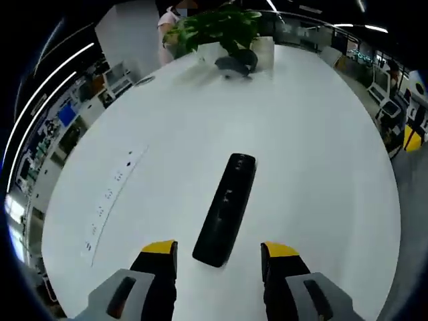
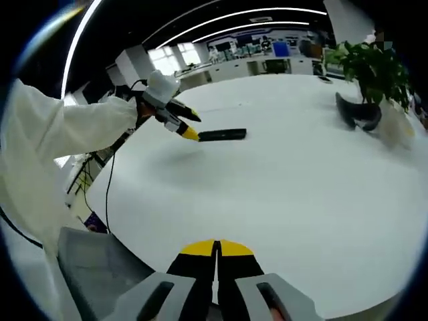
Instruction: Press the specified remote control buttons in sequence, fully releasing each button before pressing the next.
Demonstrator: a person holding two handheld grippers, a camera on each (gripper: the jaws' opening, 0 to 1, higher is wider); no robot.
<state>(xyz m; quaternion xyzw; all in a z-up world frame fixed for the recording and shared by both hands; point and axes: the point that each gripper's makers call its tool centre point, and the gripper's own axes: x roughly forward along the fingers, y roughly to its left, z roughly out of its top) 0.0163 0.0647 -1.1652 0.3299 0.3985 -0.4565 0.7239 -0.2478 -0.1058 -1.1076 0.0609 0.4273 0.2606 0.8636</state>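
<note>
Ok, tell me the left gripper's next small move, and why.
Probably ease the left gripper forward and down over the remote: its jaws stand open on either side of the remote's near end, apparently above it. The right gripper is shut, well away from it.

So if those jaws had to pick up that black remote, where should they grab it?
Probably across the narrow width of the remote, near its close end, coming from above: it lies flat on the table, pointing away between the open left gripper jaws.

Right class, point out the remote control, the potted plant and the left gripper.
remote control (image 1: 226, 208), left gripper view, middle of its black body
potted plant (image 1: 221, 27), left gripper view, its green leaves
left gripper (image 1: 219, 251), left gripper view, midway between its yellow tips
</note>
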